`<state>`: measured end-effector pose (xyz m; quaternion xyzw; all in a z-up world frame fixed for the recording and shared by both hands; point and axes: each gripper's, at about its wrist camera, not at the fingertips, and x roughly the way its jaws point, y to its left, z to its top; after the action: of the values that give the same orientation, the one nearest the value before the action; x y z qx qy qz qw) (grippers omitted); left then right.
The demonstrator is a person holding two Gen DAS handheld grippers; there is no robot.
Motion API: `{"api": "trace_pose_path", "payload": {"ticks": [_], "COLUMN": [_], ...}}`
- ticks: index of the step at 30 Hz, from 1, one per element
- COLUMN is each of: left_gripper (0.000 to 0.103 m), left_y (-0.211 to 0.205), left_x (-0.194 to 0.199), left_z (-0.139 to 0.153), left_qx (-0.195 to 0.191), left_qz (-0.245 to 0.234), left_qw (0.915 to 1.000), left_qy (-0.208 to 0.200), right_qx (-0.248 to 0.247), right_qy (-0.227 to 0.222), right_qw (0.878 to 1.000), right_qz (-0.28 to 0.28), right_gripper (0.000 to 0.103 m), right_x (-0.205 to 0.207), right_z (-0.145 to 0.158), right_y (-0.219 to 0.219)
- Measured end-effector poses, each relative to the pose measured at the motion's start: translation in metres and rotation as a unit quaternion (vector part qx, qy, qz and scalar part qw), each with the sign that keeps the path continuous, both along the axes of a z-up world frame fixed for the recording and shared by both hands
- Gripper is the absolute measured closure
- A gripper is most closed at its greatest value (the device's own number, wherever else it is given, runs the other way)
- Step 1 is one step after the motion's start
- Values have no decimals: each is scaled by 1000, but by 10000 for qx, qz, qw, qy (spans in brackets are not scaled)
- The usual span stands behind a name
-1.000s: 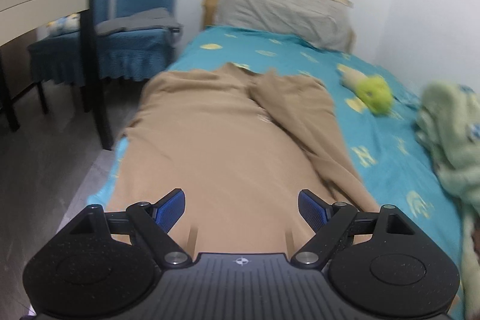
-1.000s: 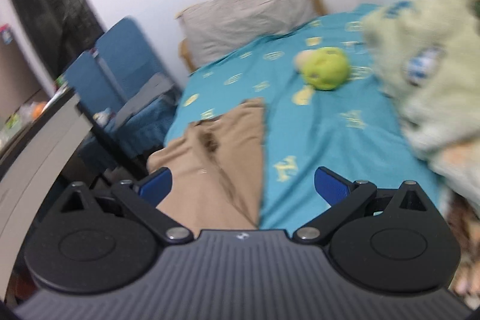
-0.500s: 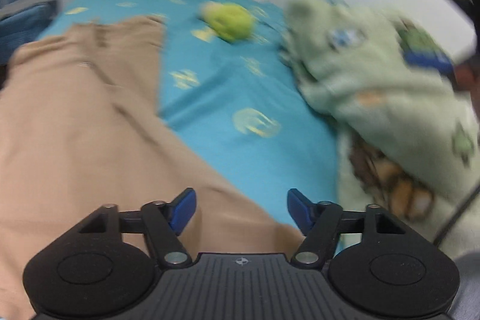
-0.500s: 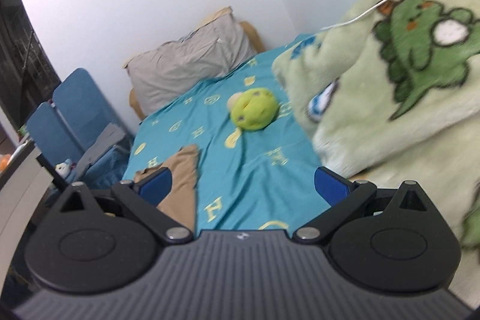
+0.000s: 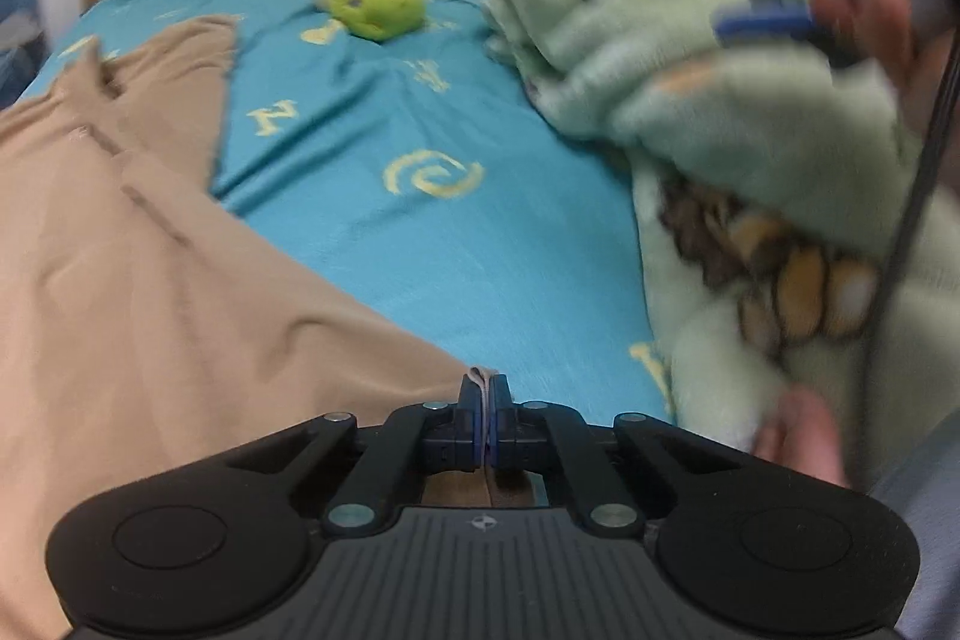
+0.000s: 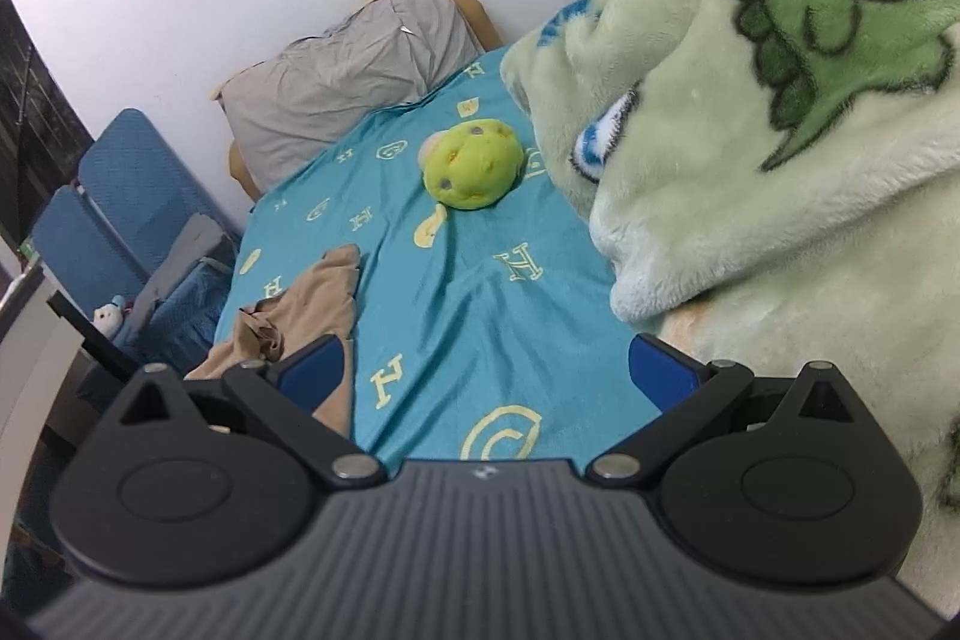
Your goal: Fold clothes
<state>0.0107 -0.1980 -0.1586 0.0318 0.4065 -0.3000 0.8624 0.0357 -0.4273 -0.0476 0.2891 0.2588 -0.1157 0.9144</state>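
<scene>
A tan garment (image 5: pixel 138 292) lies spread on the teal bedsheet (image 5: pixel 384 112), filling the left of the left wrist view. My left gripper (image 5: pixel 485 388) is shut on the tan garment's near right edge, a small fold of cloth showing between the blue pads. In the right wrist view the far end of the tan garment (image 6: pixel 312 304) shows at the lower left. My right gripper (image 6: pixel 483 364) is open above the teal bedsheet (image 6: pixel 480 292), with nothing between its fingers.
A pale green dinosaur blanket (image 6: pixel 780 160) is heaped along the bed's right side. A yellow-green plush toy (image 6: pixel 471 163) and a grey pillow (image 6: pixel 348 82) lie toward the head. Blue chairs (image 6: pixel 114 220) stand left of the bed. A person's hand (image 5: pixel 804 436) shows at the right.
My left gripper has gone from open to shut on the tan garment's edge. The right wrist view has shifted slightly closer to the blanket, its fingers still open.
</scene>
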Motion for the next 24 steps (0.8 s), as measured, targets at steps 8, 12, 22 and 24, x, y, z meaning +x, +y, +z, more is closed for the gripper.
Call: {"api": "trace_pose_path", "payload": {"ticks": [8,12,22,24], "left_gripper": [101,101,69,56], "left_y": [134,196,197,182], "left_x": [-10,-12,-8,-17], "left_z": [69,69,54,62], "left_qx": [-1132,-603,977,1080], "left_qz": [1111,1830,1802,1507], "left_qw": [9857,9760,9727,9799], "left_qy": [562,1018,1091,731], "right_qx": [-153,-238,-287,-283], "right_qy": [-34,1,69,80], "right_qw": [9999,9996,9987,9985], "right_qz": [35,142,407,457], "right_gripper": [0,0,0,0], "right_x": [-2,1,6,6], "right_z": [8,10,12,11], "right_y": [8,15,28,31]}}
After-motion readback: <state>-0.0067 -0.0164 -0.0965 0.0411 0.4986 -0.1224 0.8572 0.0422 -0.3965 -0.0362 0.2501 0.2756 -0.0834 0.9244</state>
